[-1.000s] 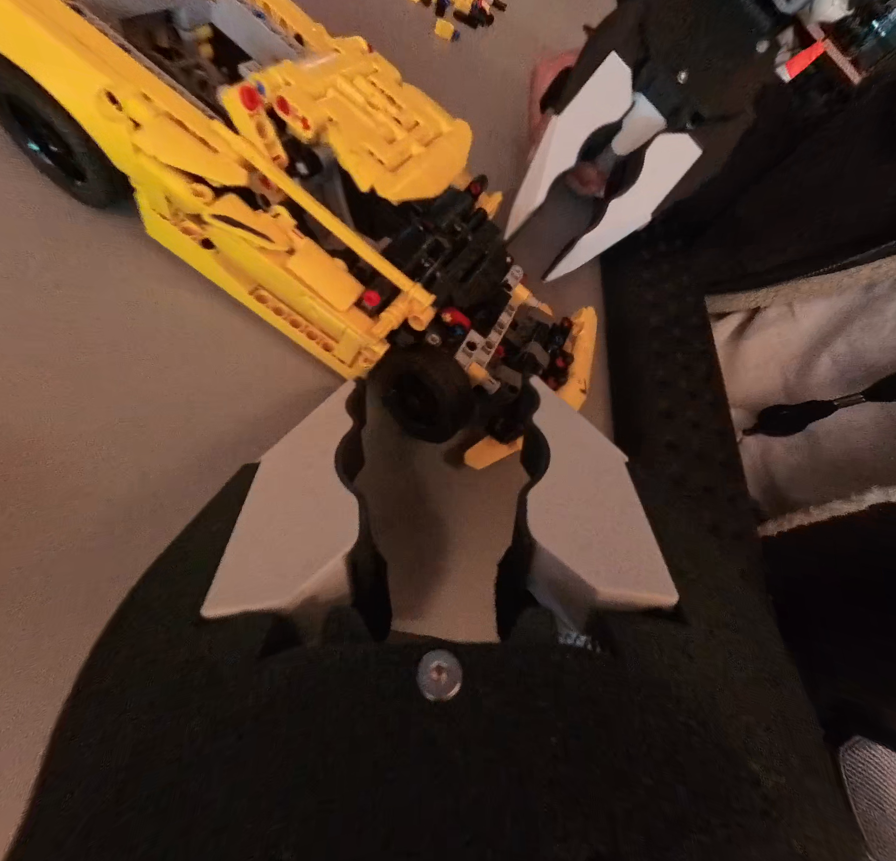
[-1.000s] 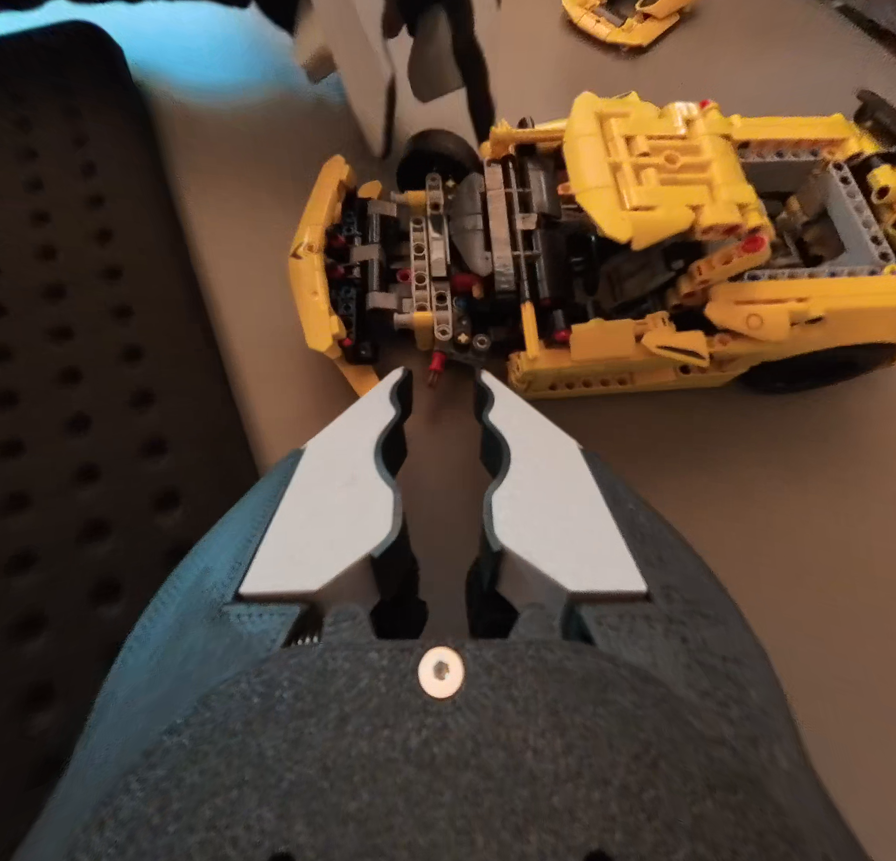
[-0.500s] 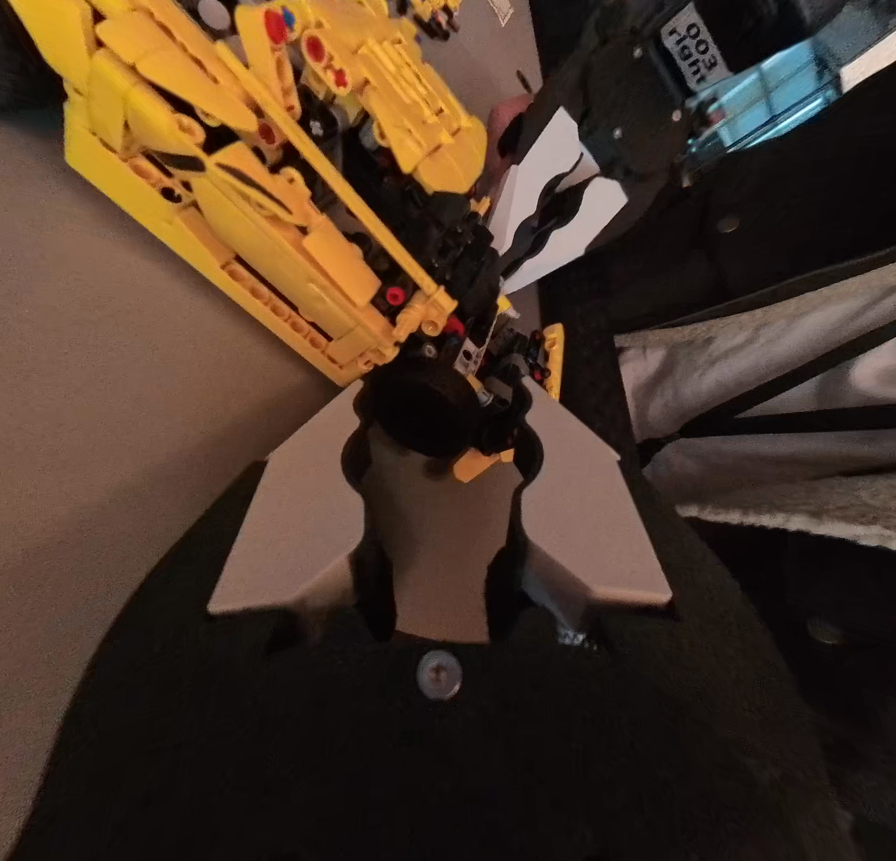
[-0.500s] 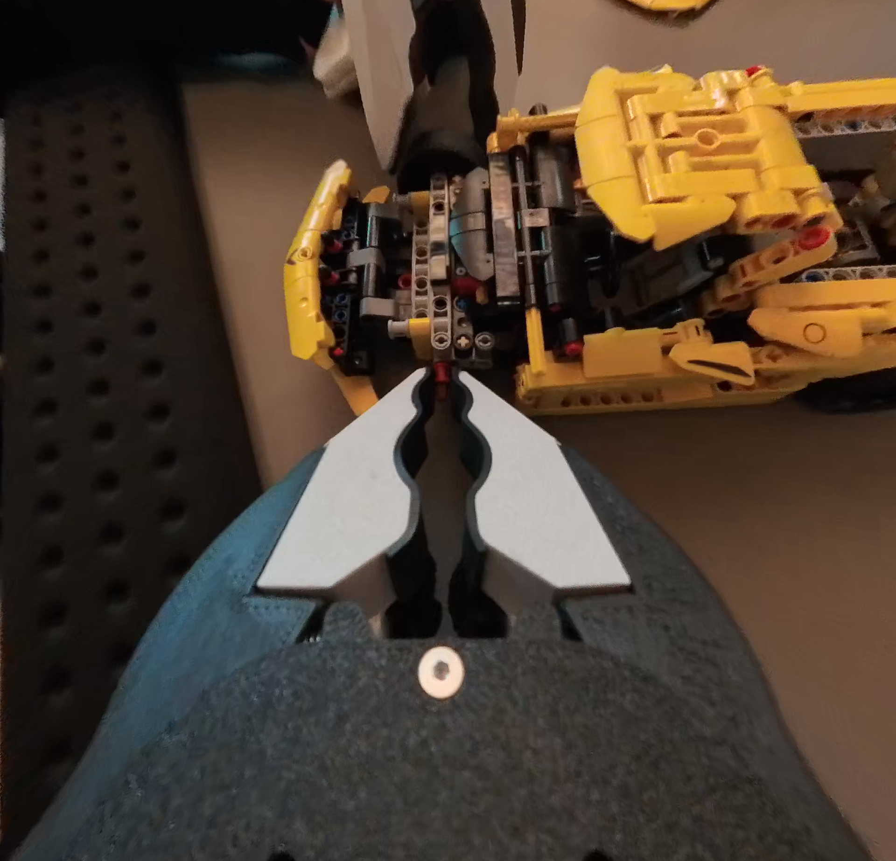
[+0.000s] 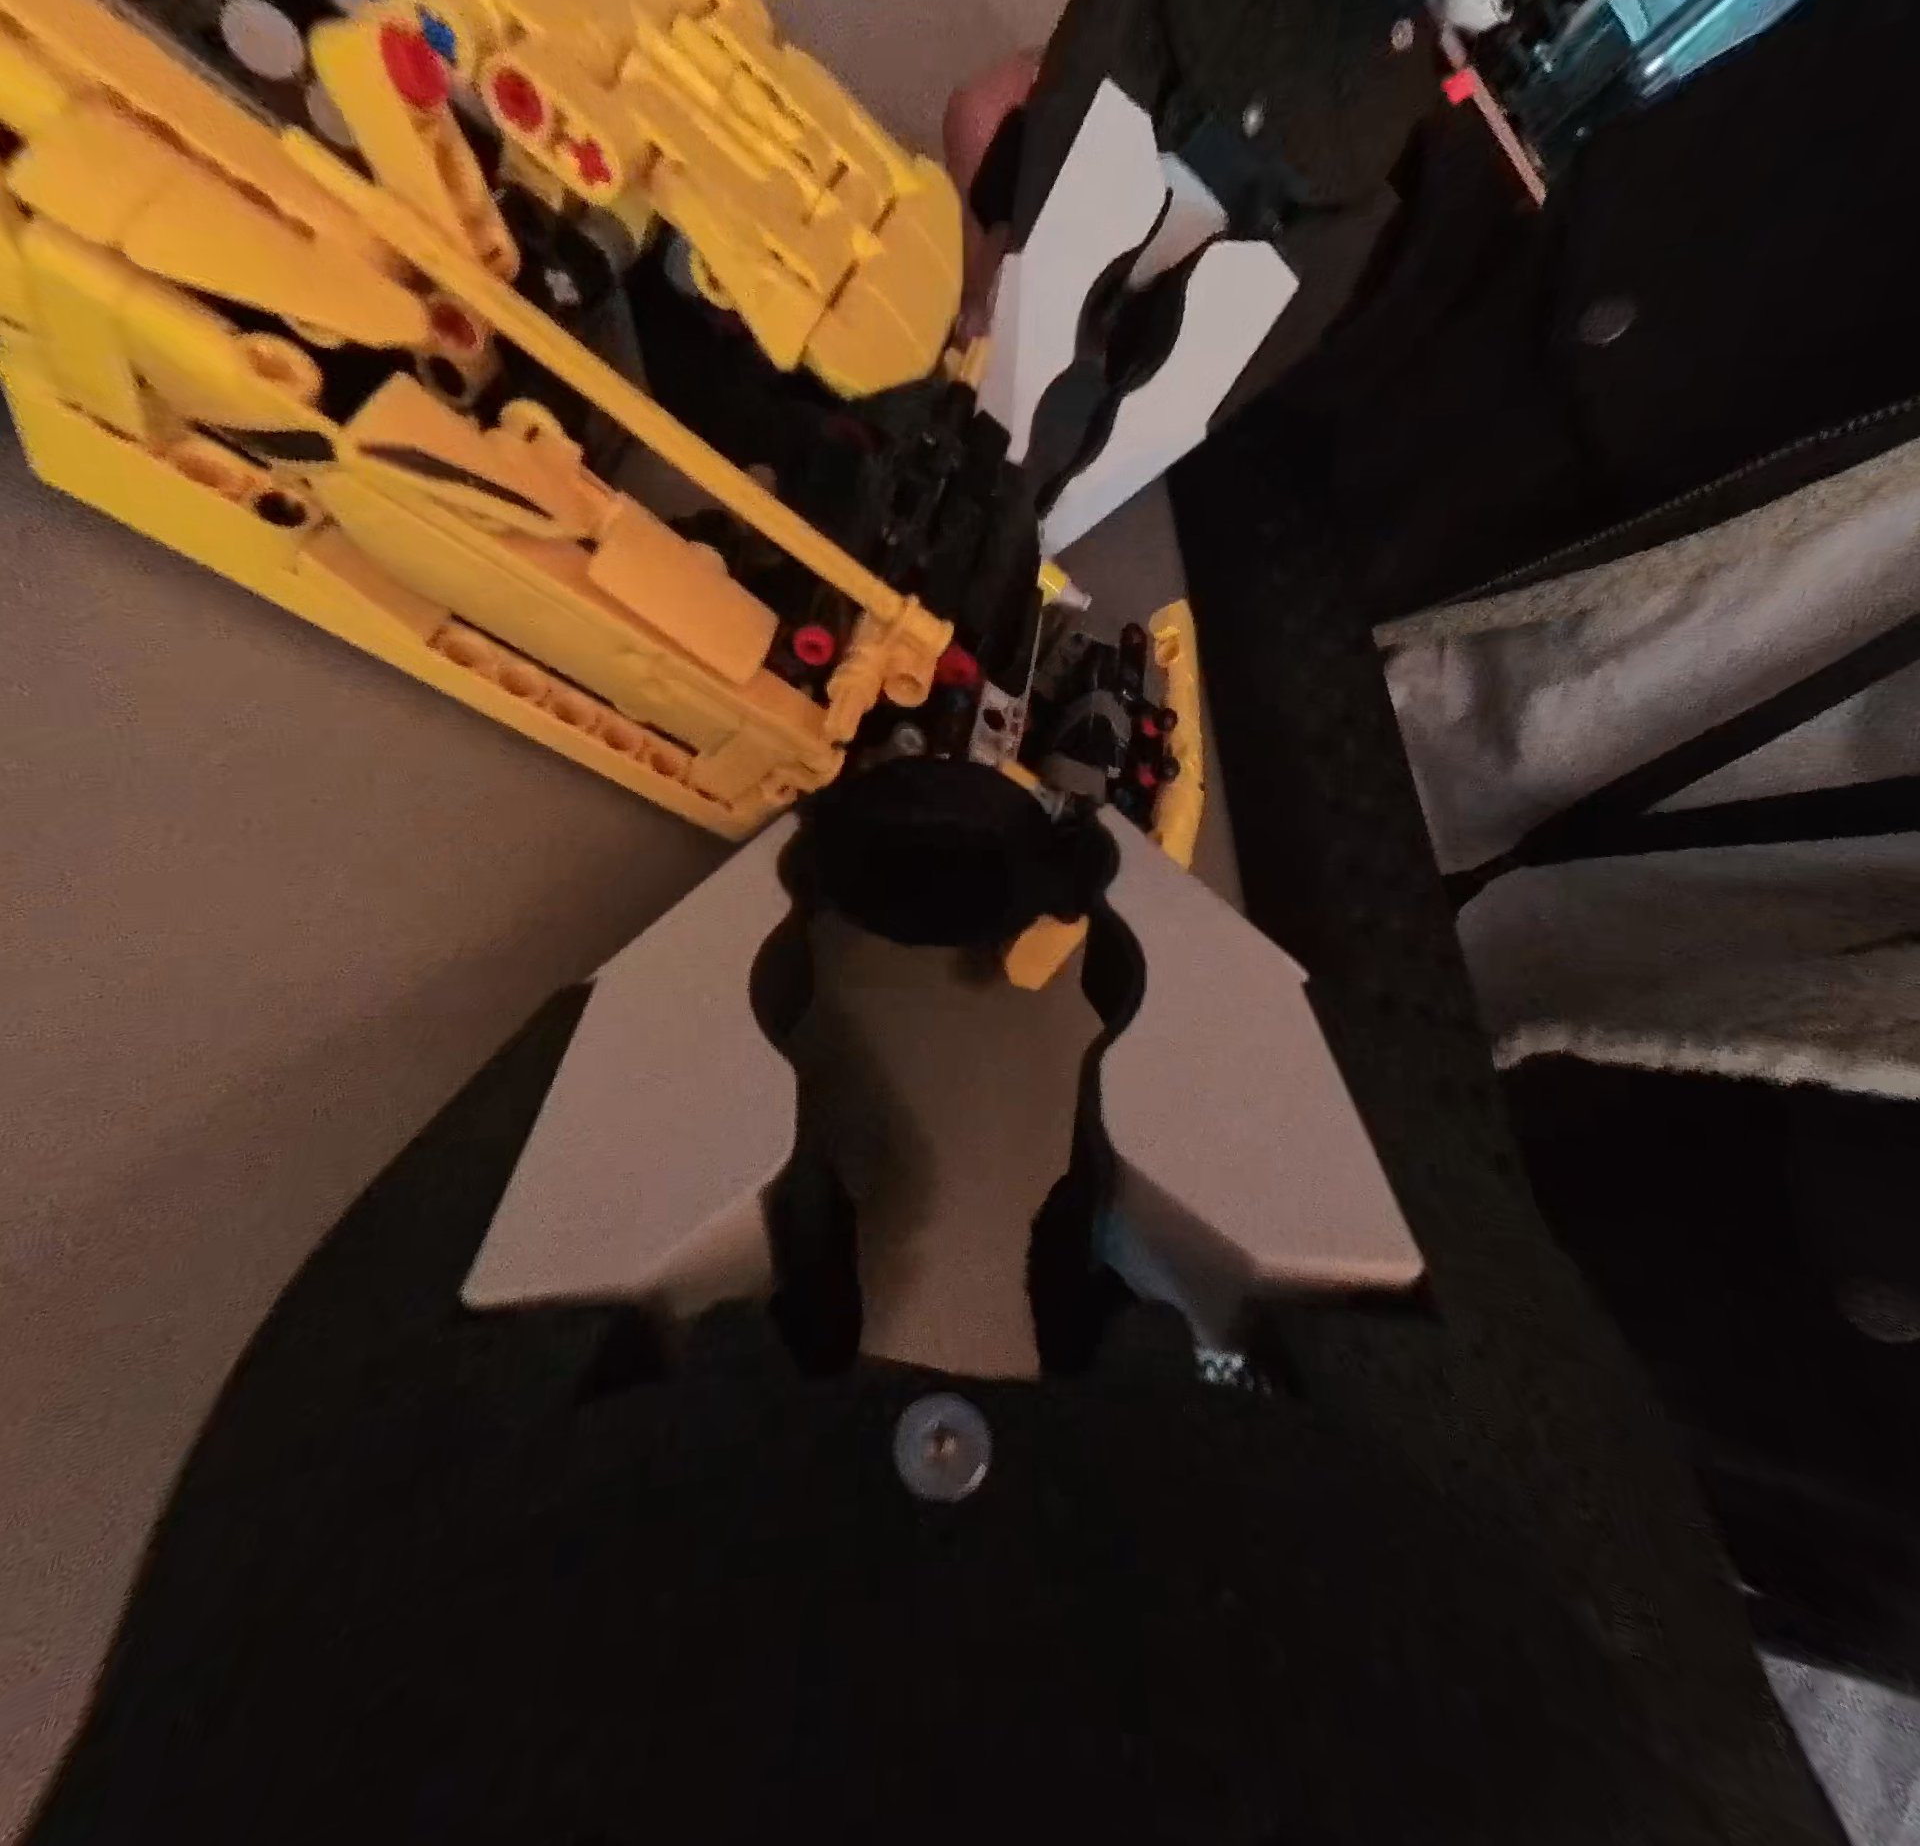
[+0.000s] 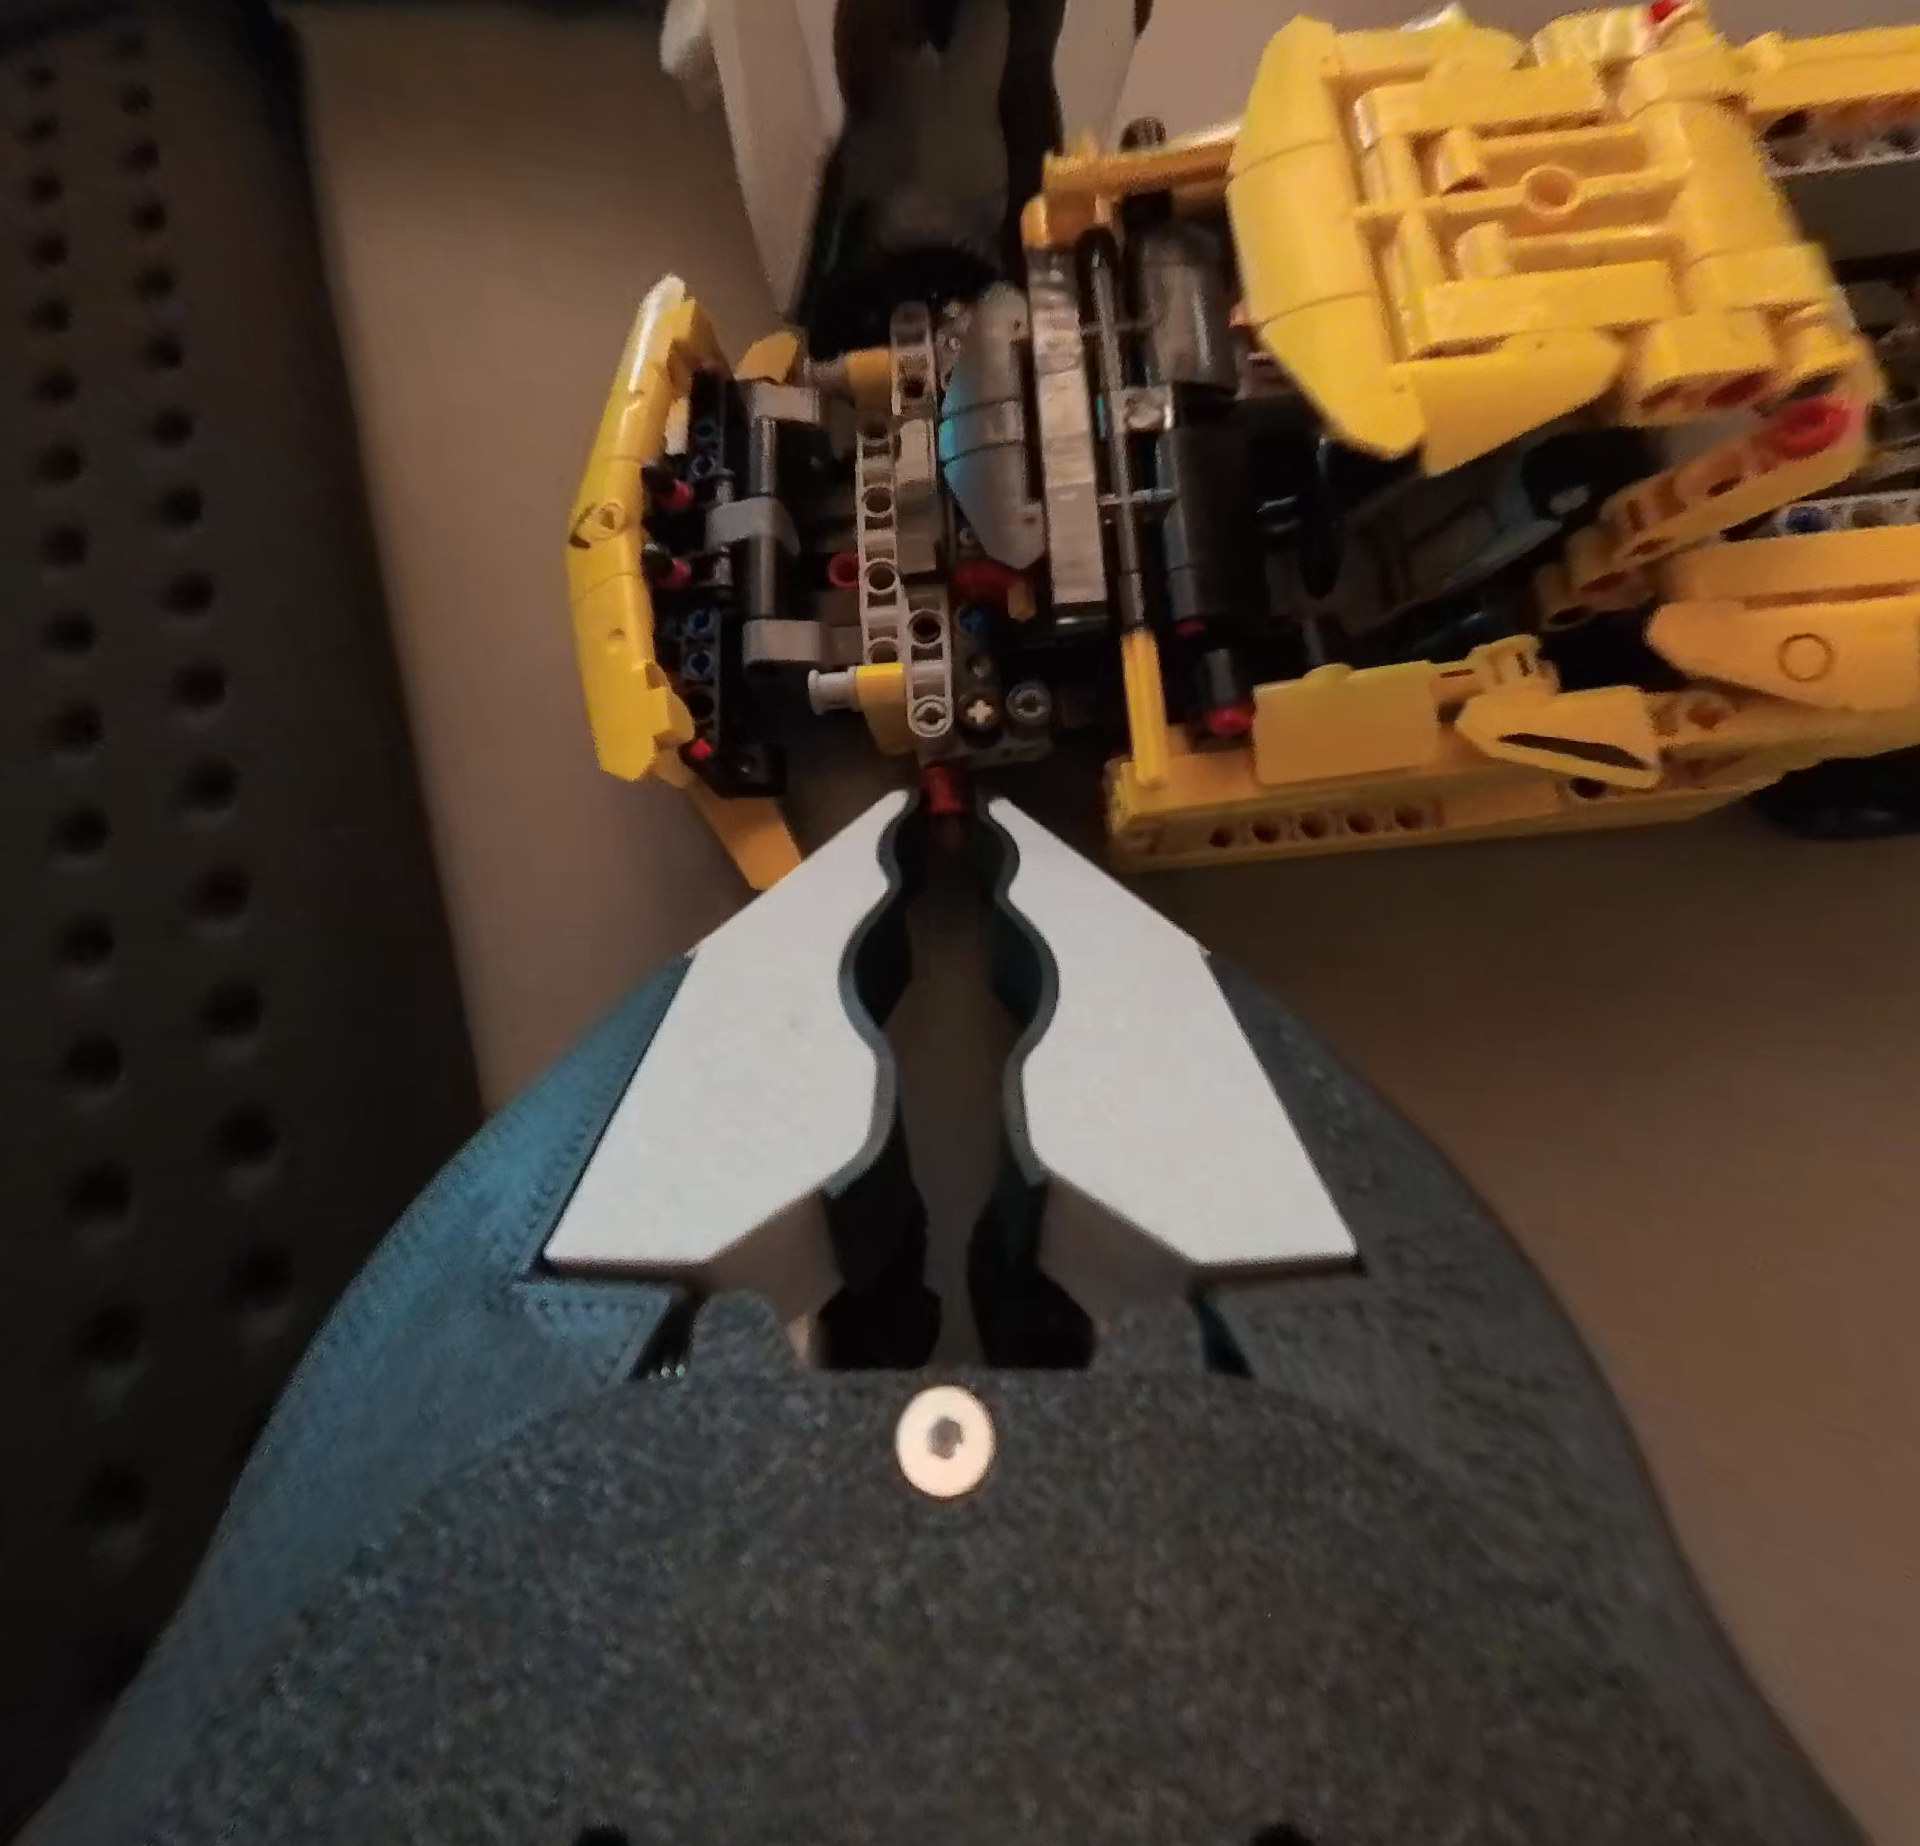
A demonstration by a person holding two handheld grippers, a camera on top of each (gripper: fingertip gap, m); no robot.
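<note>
A yellow brick-built car [image 5: 468,508] with an open chassis lies on a beige table [image 5: 208,965]. My left gripper [image 5: 951,851] is closed around the car's black front wheel [image 5: 935,861], a finger on each side. My right gripper [image 6: 945,804] is nearly closed at the opposite side of the car [image 6: 1351,342], its tips pinching a small red axle pin [image 6: 943,790] that sticks out of the grey and black front frame. Each gripper also shows in the other's view, the right gripper [image 5: 1034,497] in the left wrist view and the left gripper [image 6: 914,238] in the right wrist view.
A black perforated surface [image 6: 125,653] borders the table just past the car's yellow front bumper [image 6: 623,570]. In the left wrist view pale fleecy fabric [image 5: 1662,705] lies beyond that black edge [image 5: 1299,757]. A hand [image 5: 977,103] holds the right gripper.
The right gripper moved in and narrowed its fingers onto the red pin. The left gripper pushed forward so the wheel sits deeper between its fingers. The car looms larger in both views.
</note>
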